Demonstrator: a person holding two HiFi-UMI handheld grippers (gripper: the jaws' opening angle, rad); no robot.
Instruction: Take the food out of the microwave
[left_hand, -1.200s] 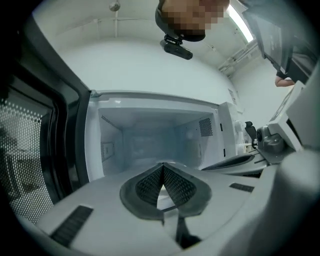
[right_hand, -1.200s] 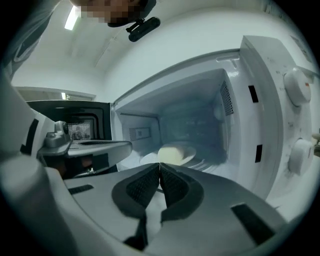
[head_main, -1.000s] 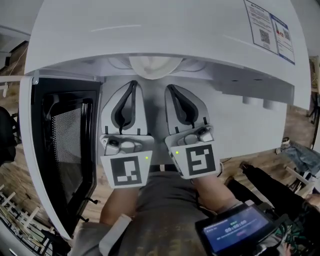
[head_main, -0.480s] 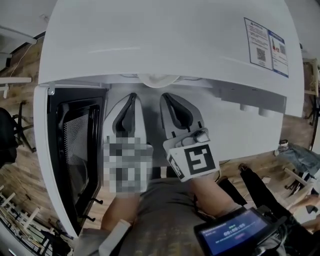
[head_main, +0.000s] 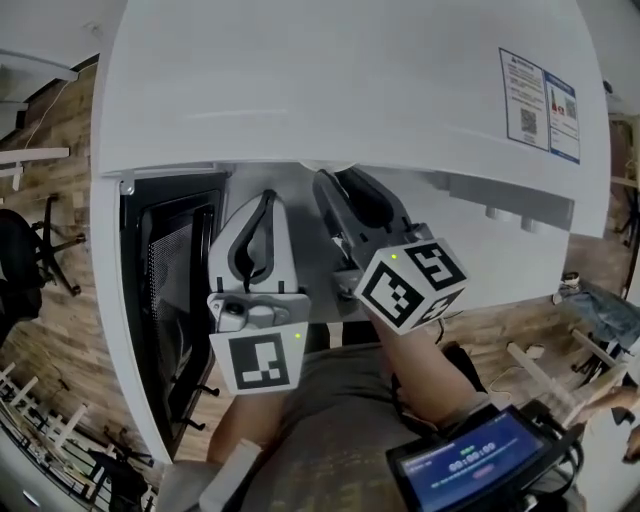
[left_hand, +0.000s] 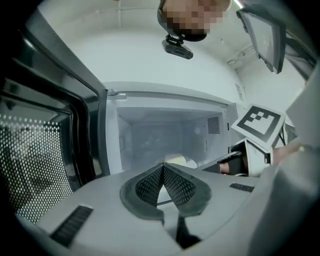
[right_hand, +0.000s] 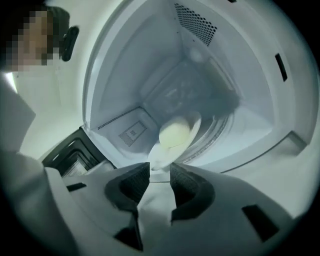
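Pale yellow round food (right_hand: 174, 134) on a white plate (right_hand: 196, 124) sits just ahead of the right gripper (right_hand: 160, 169). Its jaws have just been opening and stand narrowly apart, with the plate's rim at their tips. On the left gripper (left_hand: 163, 167) the jaws meet, empty. The head view shows only the top of the white microwave (head_main: 350, 90), not the food.

Wood plank floor (head_main: 60, 340) on both sides of my view. Black office chair (head_main: 18, 262) stands on it, far left. White slatted rack (head_main: 35, 425) low left, too small to detail. Device with lit blue screen (head_main: 467, 462) bottom right, text unreadable. Pale bars (head_main: 545, 385) just above it.
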